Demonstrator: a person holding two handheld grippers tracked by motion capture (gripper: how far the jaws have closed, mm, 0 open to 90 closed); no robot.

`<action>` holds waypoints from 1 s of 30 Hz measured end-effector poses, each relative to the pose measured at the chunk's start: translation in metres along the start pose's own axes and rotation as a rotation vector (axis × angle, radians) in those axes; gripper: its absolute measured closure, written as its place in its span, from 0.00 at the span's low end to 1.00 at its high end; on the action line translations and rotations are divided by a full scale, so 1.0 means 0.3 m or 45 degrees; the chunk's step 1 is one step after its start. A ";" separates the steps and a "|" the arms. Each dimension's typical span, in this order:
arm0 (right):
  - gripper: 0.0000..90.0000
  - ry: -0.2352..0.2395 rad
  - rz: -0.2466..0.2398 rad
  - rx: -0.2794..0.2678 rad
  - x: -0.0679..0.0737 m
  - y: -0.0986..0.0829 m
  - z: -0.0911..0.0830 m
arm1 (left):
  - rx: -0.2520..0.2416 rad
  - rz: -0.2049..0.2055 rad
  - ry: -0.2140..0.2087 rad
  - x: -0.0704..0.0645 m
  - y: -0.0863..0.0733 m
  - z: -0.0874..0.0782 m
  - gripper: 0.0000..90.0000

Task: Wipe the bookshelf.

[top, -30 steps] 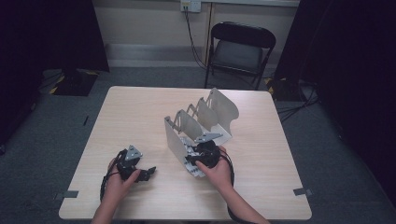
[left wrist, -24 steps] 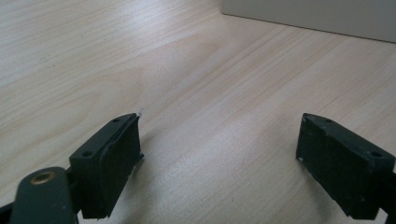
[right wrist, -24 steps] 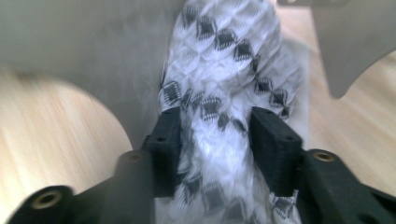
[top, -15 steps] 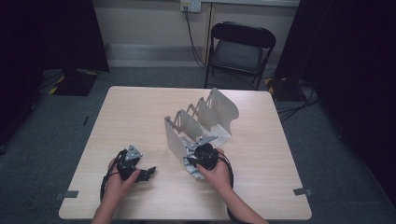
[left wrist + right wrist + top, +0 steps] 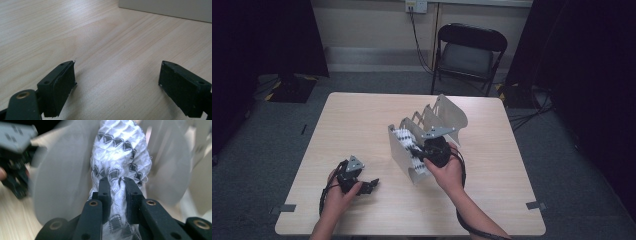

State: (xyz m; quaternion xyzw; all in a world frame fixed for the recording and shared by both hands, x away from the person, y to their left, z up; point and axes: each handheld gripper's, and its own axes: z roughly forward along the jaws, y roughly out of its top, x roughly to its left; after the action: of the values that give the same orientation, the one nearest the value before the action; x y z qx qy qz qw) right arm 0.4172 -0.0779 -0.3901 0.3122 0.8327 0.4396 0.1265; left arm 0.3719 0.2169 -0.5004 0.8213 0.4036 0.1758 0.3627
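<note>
Right gripper (image 5: pixel 117 182) clamped on patterned white cloth (image 5: pixel 120 157) in grey rack (image 5: pixel 424 132), frame centre. Left gripper (image 5: pixel 117 75) wide apart, holding nothing, over wooden counter (image 5: pixel 362 120) lower left. Black chair (image 5: pixel 469 52) behind.

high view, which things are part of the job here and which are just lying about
In the job:
- cloth, white with black pattern, pinched in the right tongs
- rack with grey dividers, cloth sits in its front slot
- table

Just about:
- left tongs, open, resting on the table away from the rack
- chair behind the table
- wall socket
</note>
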 end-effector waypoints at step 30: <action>0.87 0.056 -0.016 0.127 -0.013 -0.148 0.174 | 0.000 0.002 0.000 0.000 0.001 0.001 0.15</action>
State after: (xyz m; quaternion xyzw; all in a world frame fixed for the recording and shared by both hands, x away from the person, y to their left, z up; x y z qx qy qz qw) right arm 0.4273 -0.0648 -0.4568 0.3031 0.8580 0.4037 0.0951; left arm 0.3723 0.2168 -0.5004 0.8217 0.4030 0.1761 0.3625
